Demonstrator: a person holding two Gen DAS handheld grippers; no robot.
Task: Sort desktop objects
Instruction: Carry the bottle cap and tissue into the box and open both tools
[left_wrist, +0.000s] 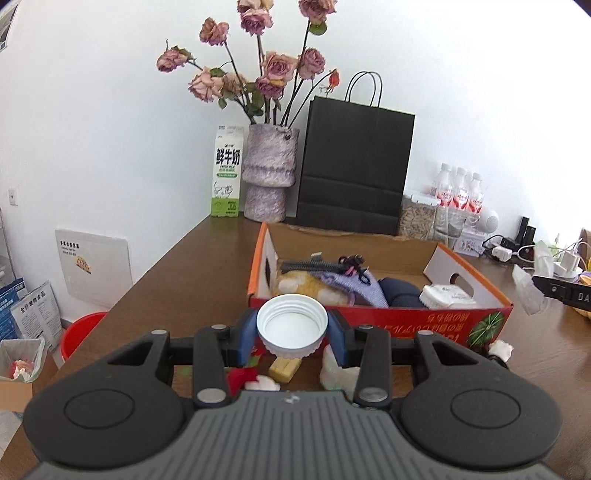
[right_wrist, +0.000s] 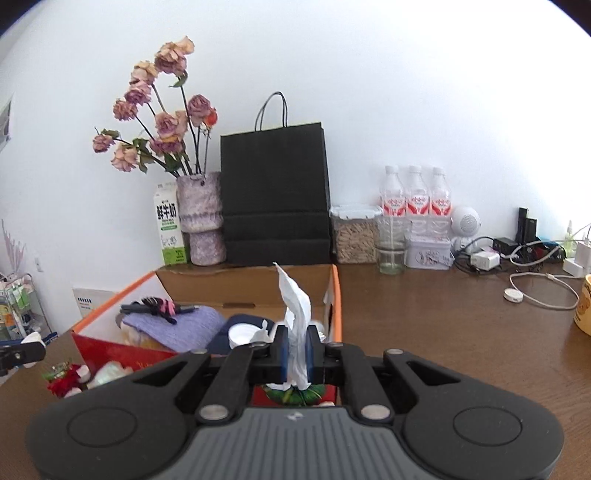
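My left gripper (left_wrist: 292, 328) is shut on a white screw lid (left_wrist: 291, 325), held open side up just in front of the red and orange cardboard box (left_wrist: 384, 321). In the box lie a purple knitted piece (left_wrist: 351, 288), a black comb, a dark blue cloth and a white tissue pack (left_wrist: 447, 295). My right gripper (right_wrist: 295, 349) is shut on a crumpled white tissue (right_wrist: 295, 314) that sticks up between its fingers, above the near right corner of the box (right_wrist: 110, 349). The right gripper also shows at the right edge of the left wrist view, with the tissue (left_wrist: 532, 295).
On the brown table (right_wrist: 443, 332) before the box lie a red flower (left_wrist: 240, 376), a yellow block (left_wrist: 284, 367) and white scraps. At the back stand a milk carton (left_wrist: 227, 173), a vase of dried roses (left_wrist: 269, 170), a black paper bag (left_wrist: 354, 166), water bottles (right_wrist: 415, 195), cables and chargers.
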